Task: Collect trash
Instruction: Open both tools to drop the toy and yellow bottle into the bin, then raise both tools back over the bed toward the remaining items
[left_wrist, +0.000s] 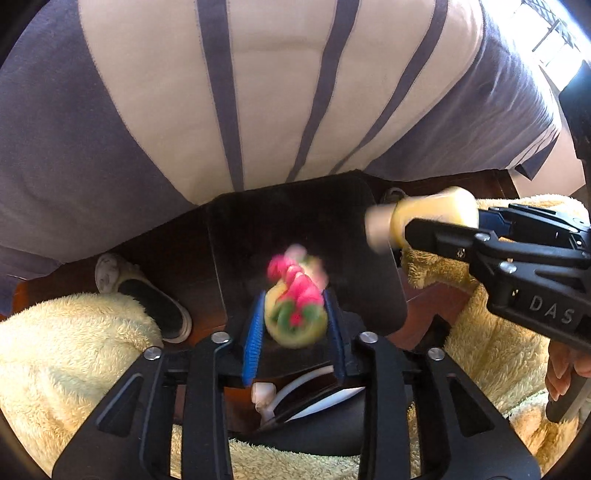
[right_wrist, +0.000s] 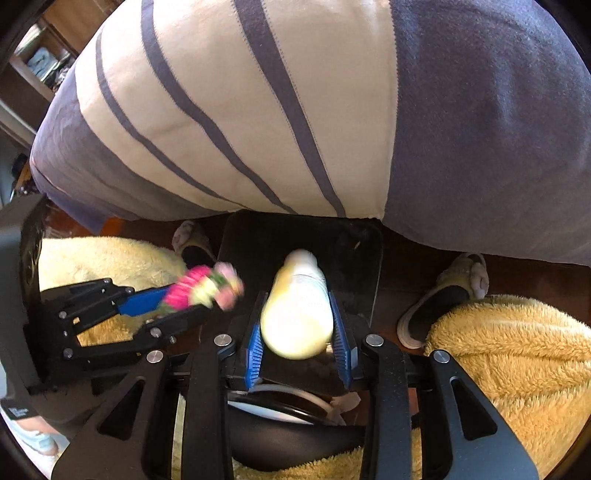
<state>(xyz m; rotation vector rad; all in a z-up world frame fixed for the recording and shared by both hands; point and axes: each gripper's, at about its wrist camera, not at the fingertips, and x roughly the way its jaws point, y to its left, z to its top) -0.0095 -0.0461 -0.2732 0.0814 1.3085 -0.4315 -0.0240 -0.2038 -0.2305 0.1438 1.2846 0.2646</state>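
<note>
Your left claw (left_wrist: 295, 317) is clenched on a crumpled pink, green and yellow wrapper (left_wrist: 295, 295), pinched between the blue pads (left_wrist: 254, 343) at lower centre of the left wrist view; motion blur makes it hard to say what kind of wrapper it is. The wrapper juts past the fingertips over the black bin (left_wrist: 314, 236) that fills the middle of the frame.

Only this view shows your right claw (left_wrist: 436, 229) from the side, reaching in from the right edge with the pale yellow bottle (left_wrist: 428, 214) sticking out over the bin's upper right corner.

The right wrist view shows the same bottle (right_wrist: 299, 310) end-on, gripped between the blue pads (right_wrist: 341, 343) of your right claw (right_wrist: 298, 332), its cap pointing up the frame over the bin (right_wrist: 354, 243). Here your left claw (right_wrist: 184, 299) enters from the left, the wrapper (right_wrist: 207, 288) at its tips just beside the bin's left rim.

Both views take in the striped blanket (left_wrist: 258, 92) across the top, a slipper (left_wrist: 147, 295) on the dark floor left of the bin, and fluffy yellow fabric (left_wrist: 66, 350) at the lower sides. A second slipper (right_wrist: 443, 295) shows only in the right wrist view, at right.
</note>
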